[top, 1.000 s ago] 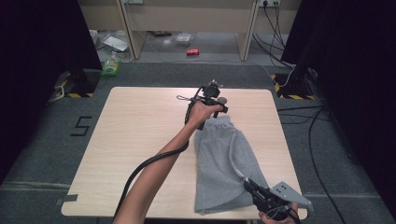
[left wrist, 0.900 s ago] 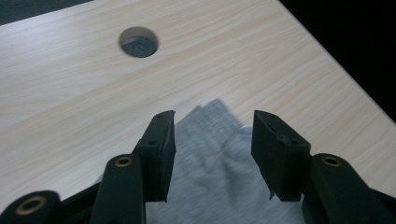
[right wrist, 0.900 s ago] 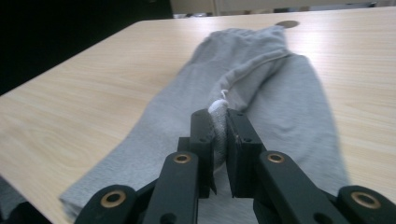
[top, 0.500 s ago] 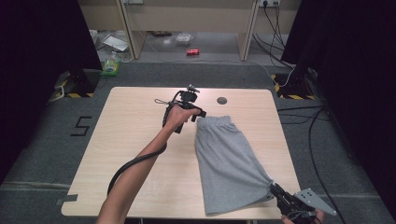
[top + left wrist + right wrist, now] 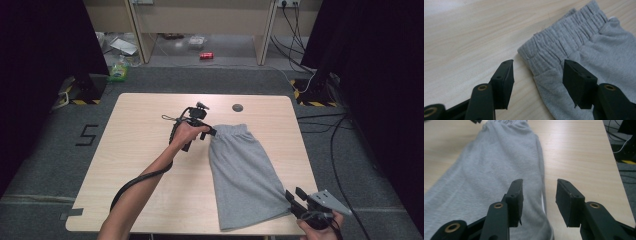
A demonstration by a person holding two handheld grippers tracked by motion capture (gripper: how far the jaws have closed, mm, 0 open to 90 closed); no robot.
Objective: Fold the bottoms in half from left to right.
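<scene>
Grey shorts [image 5: 245, 170] lie flat on the wooden table [image 5: 140, 165], elastic waistband [image 5: 564, 42] at the far end and hem toward the near edge. My left gripper [image 5: 209, 132] is low at the waistband's left corner. Its jaws have just been opening and stand apart astride that corner [image 5: 538, 67], the pads not pressing it. At the near right corner of the table, my right gripper [image 5: 294, 196] has just been opening. The shorts' [image 5: 499, 170] side edge by the hem lies loose between its jaws [image 5: 539, 185].
A small dark round disc [image 5: 238, 107] sits on the table beyond the waistband. The table's near edge and right corner lie right beside my right hand. Cables [image 5: 320, 125] run over the floor at the right; a red can [image 5: 206, 55] and a green bottle [image 5: 118, 71] lie beyond the table.
My left gripper came back from the far end and sank to the waistband's left corner. My right gripper drew the hem toward the near right corner, then opened and let it go.
</scene>
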